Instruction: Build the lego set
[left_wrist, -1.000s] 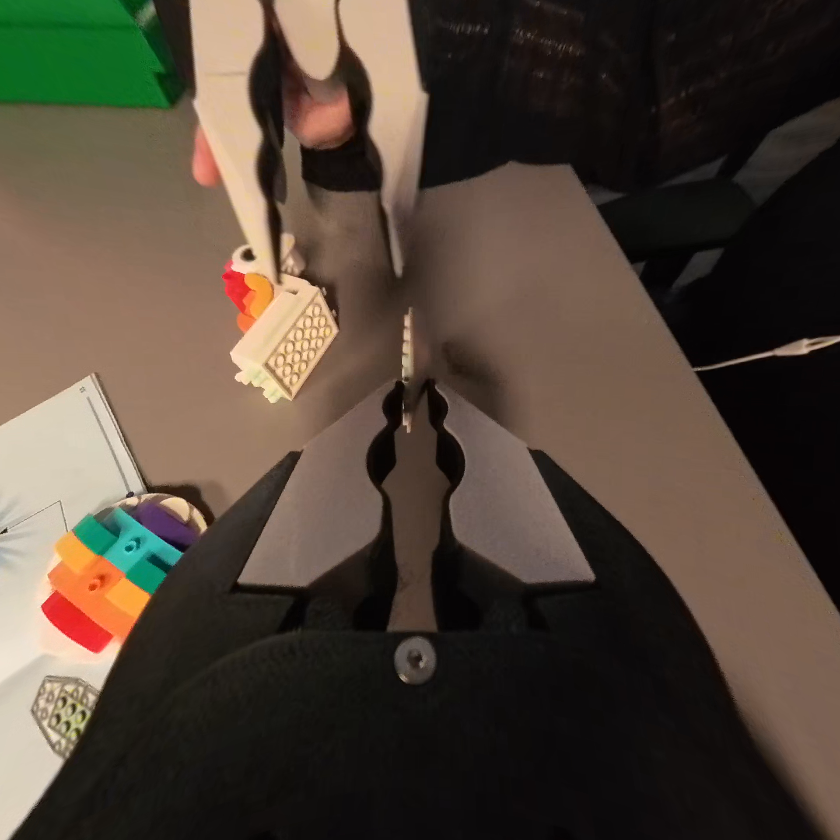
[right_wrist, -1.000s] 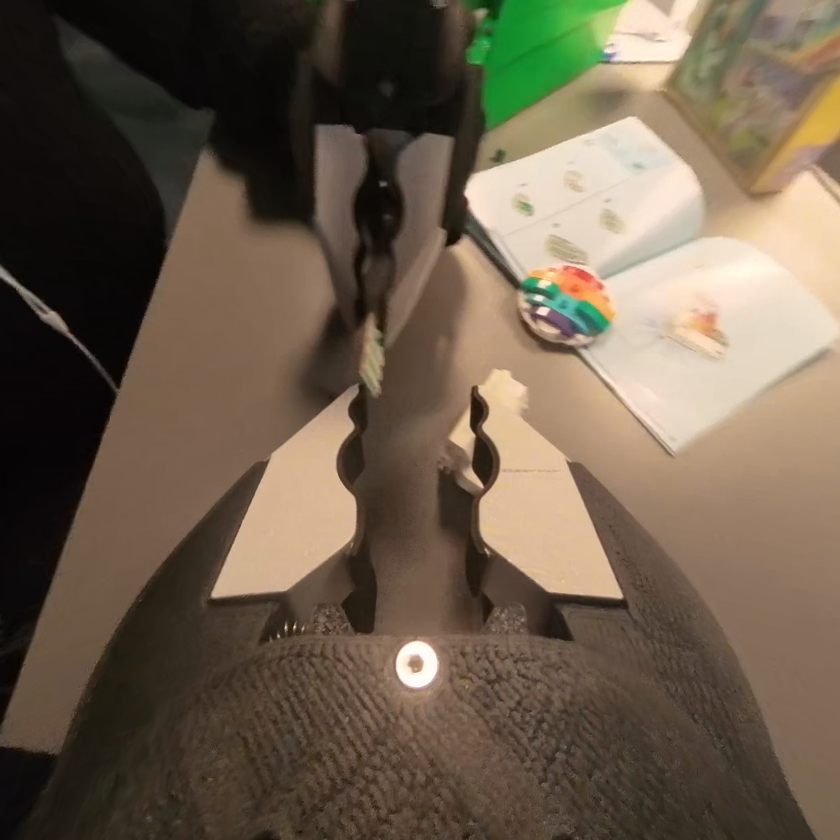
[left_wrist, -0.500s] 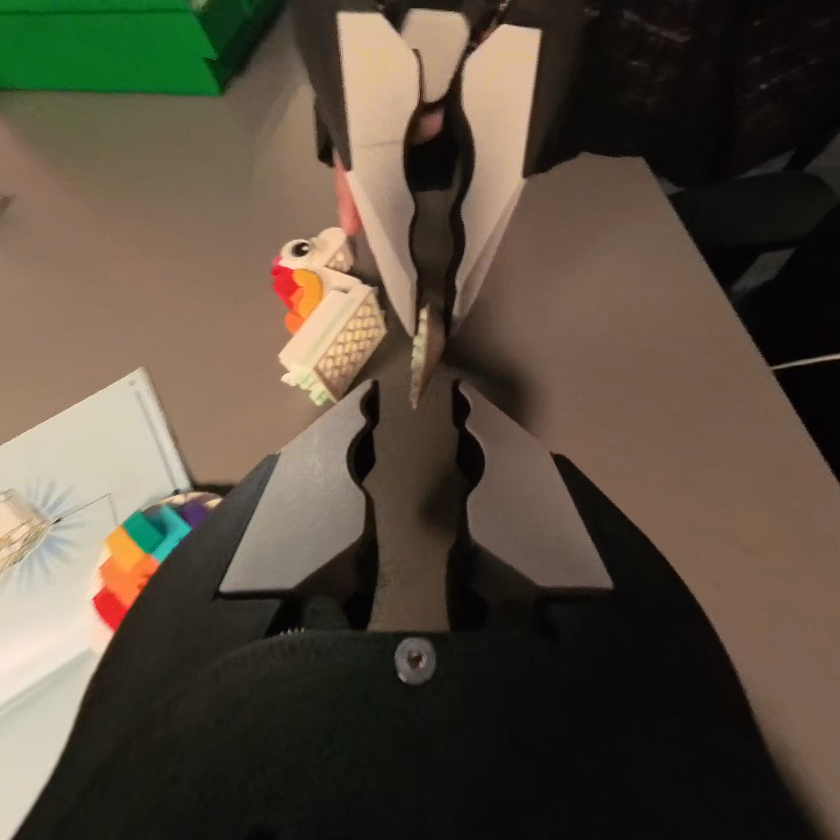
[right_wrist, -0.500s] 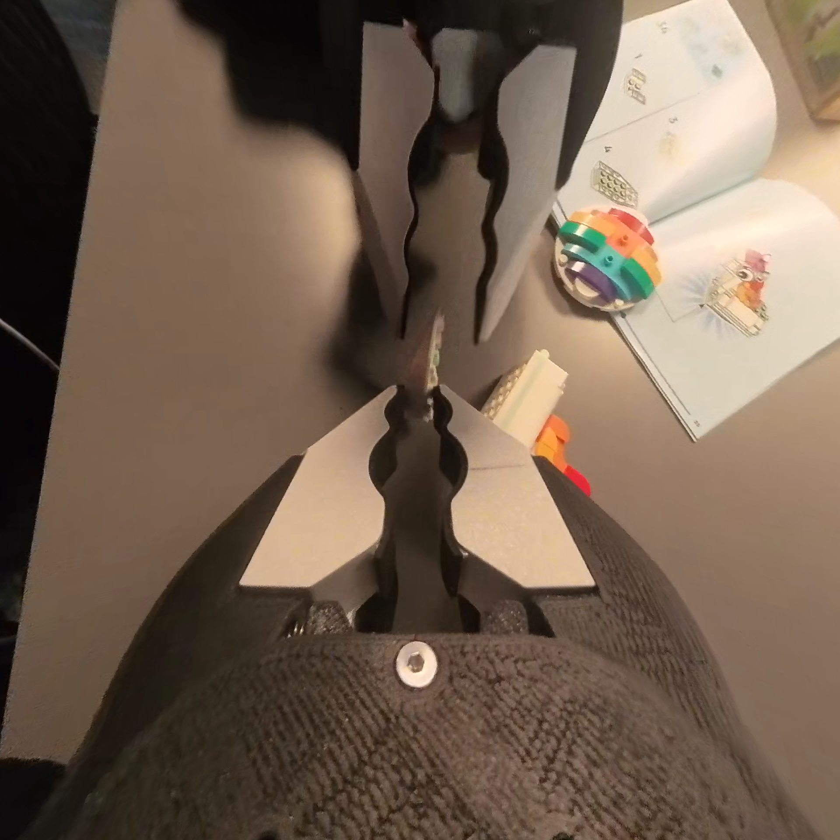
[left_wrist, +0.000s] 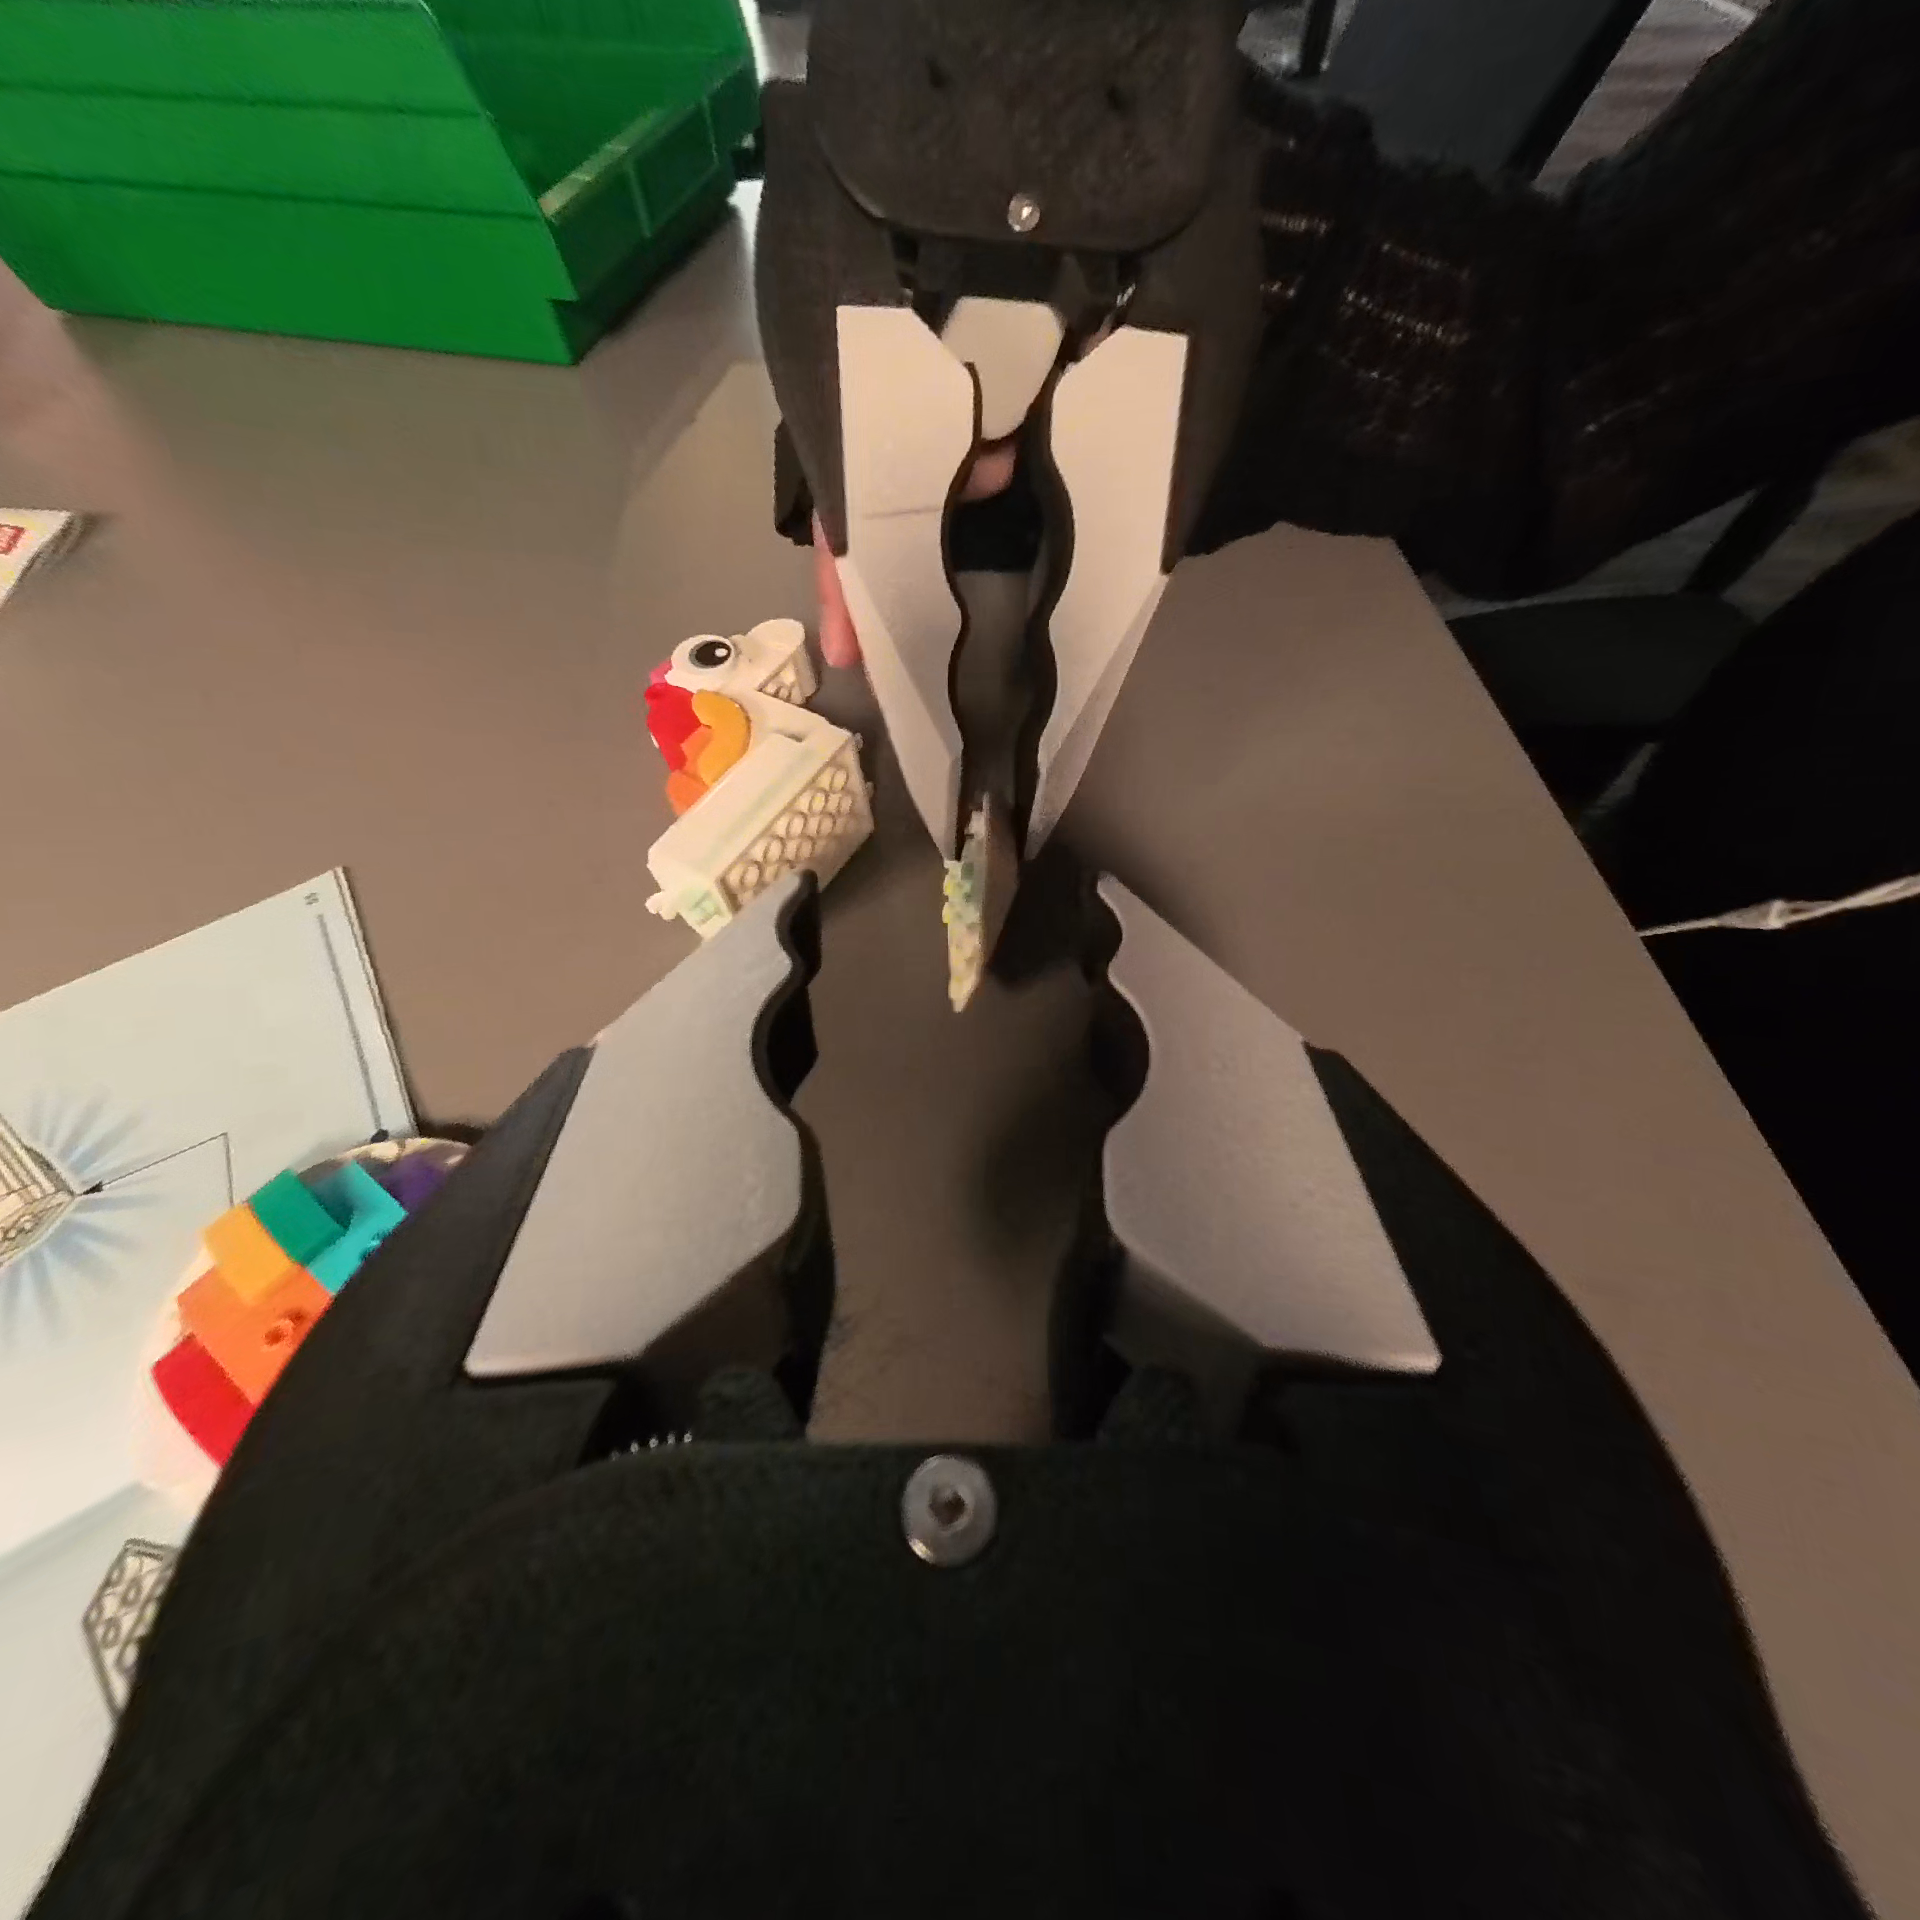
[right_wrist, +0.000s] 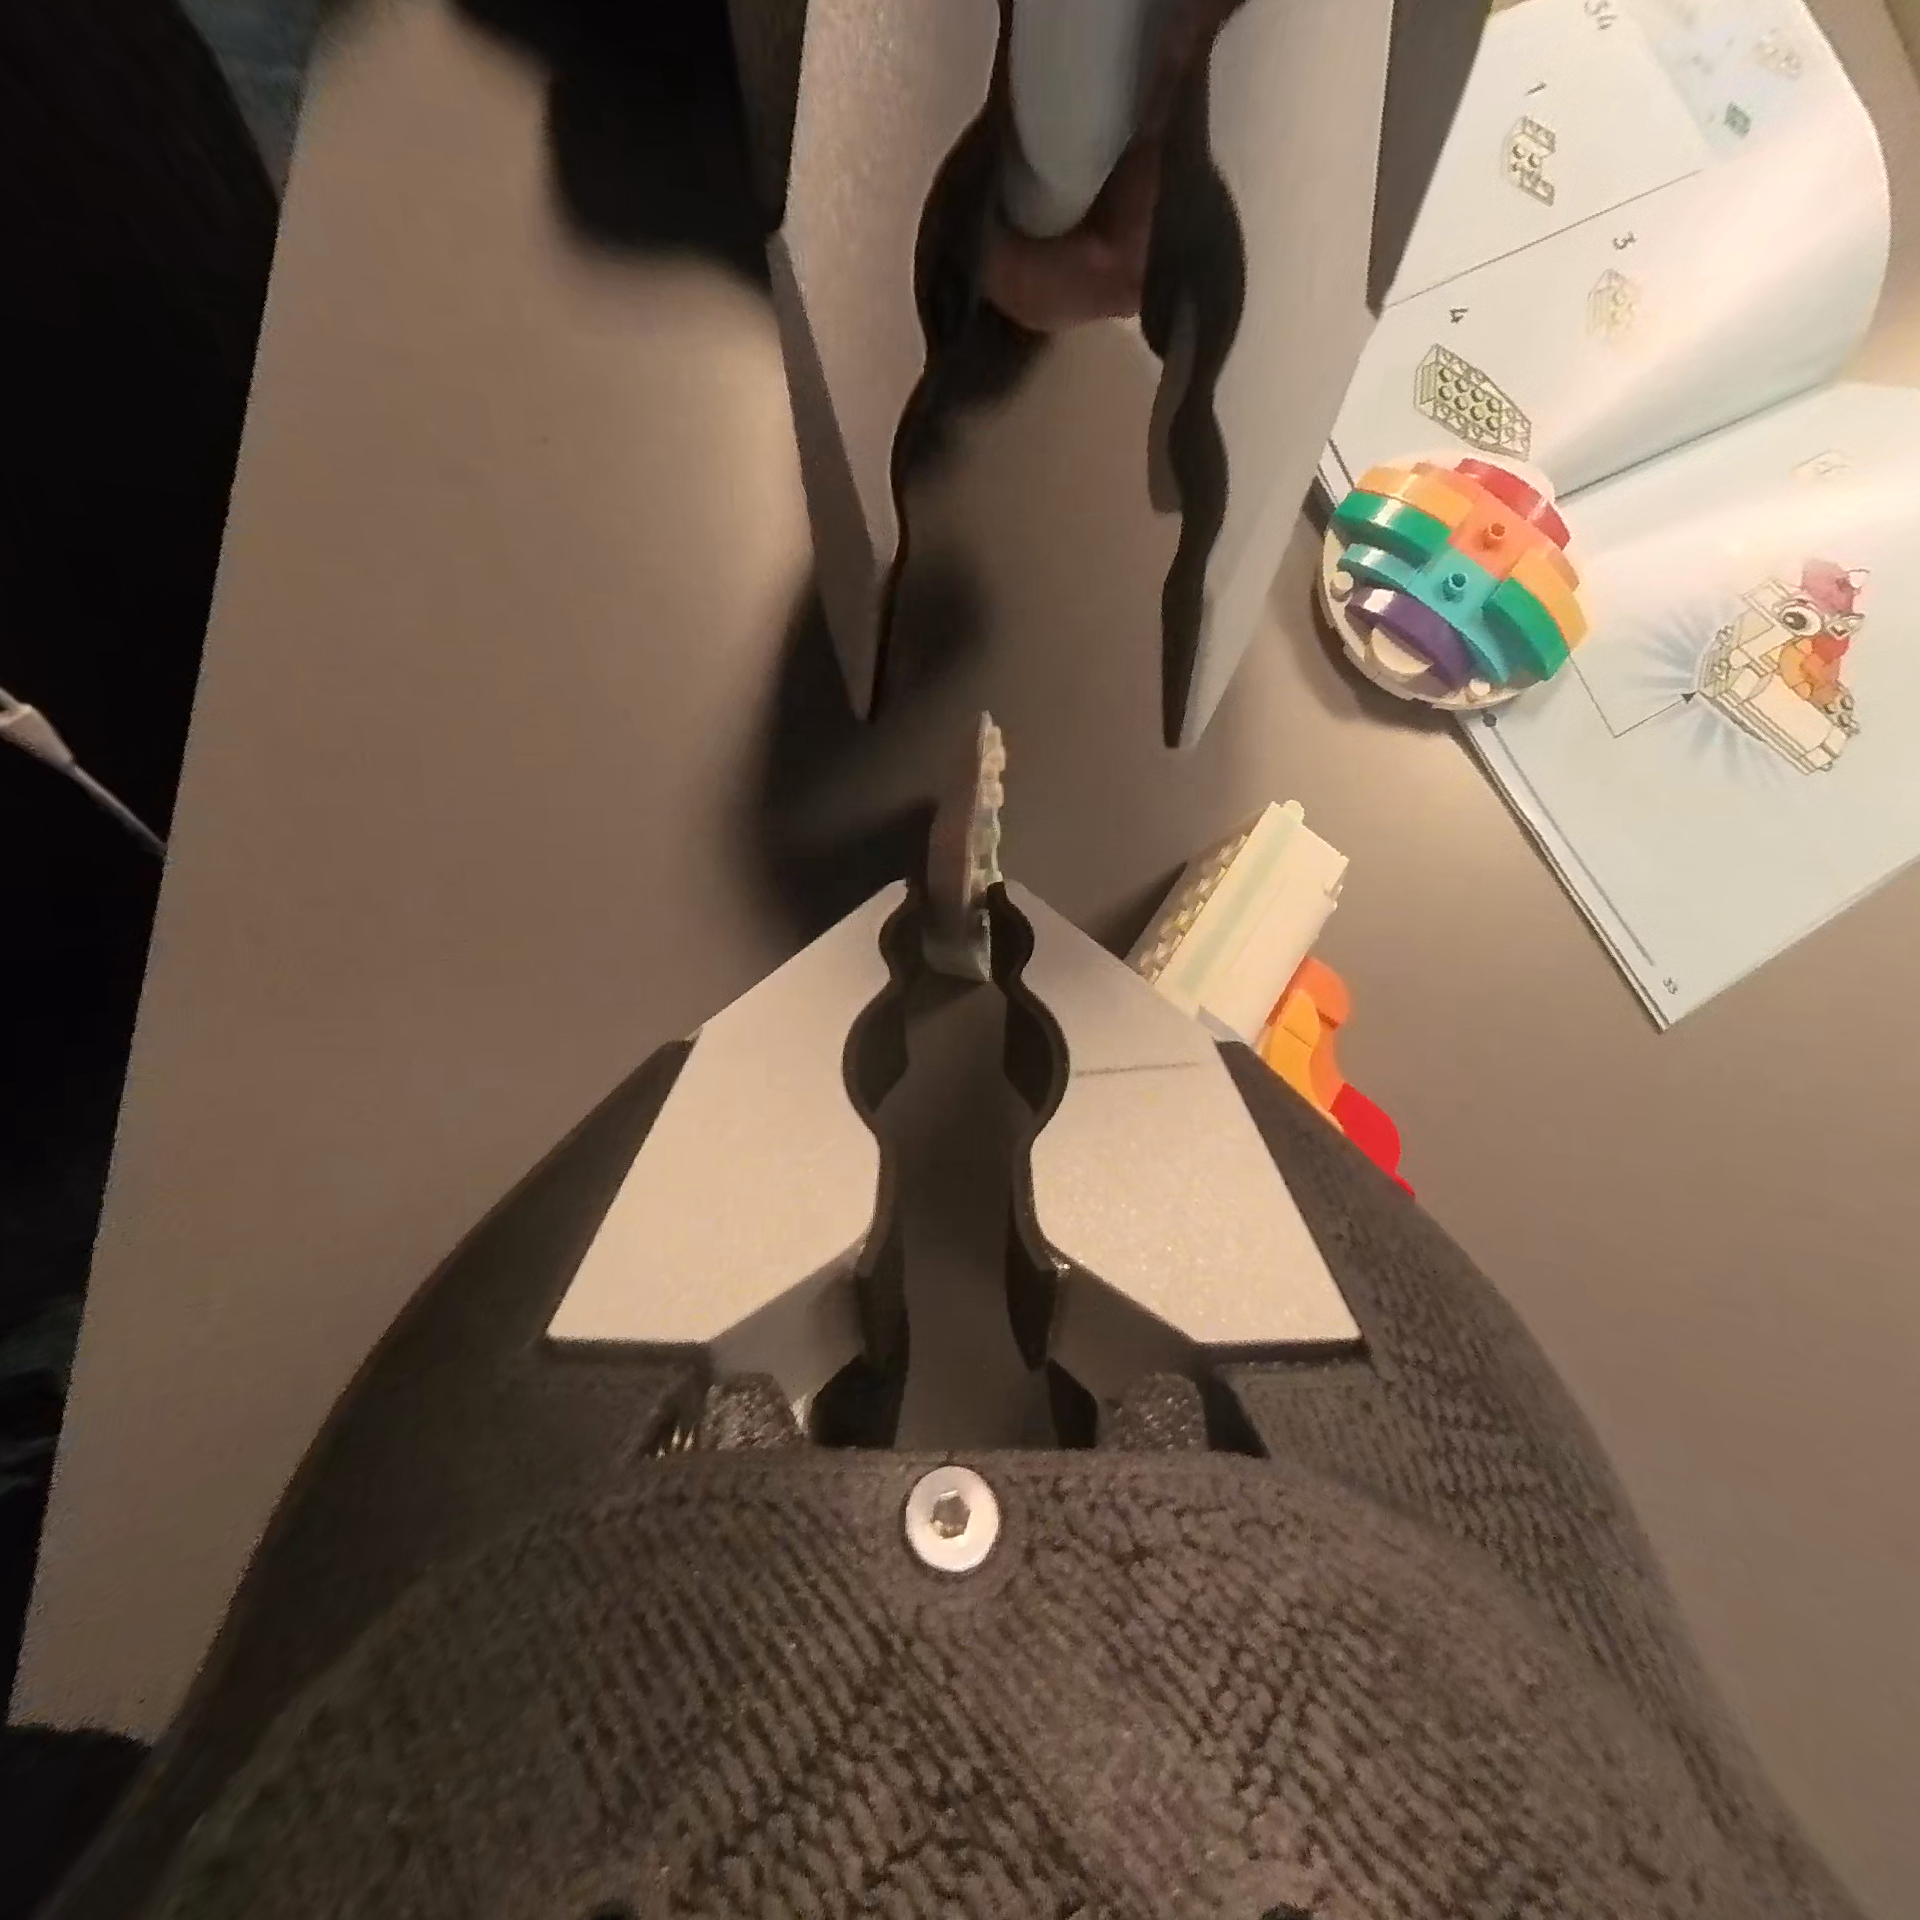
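Above the grey counter (left_wrist: 1299, 831), the right gripper (right_wrist: 951, 914) pinches a small studded plate (right_wrist: 971, 821) edge-on at its fingertips. Facing it, the left gripper (left_wrist: 951, 904) stands wide apart and empty, the plate just beyond its tips. On the counter beside them lies a white bird build (left_wrist: 758, 790); a rainbow disc (right_wrist: 1455, 582) rests on the booklet (right_wrist: 1714, 623).

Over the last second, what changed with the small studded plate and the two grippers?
The plate changed hands: the left gripper, which pinched it a second ago, has opened and backed off, and the right gripper closed on it. The white model, rainbow piece and booklet stayed on the table.
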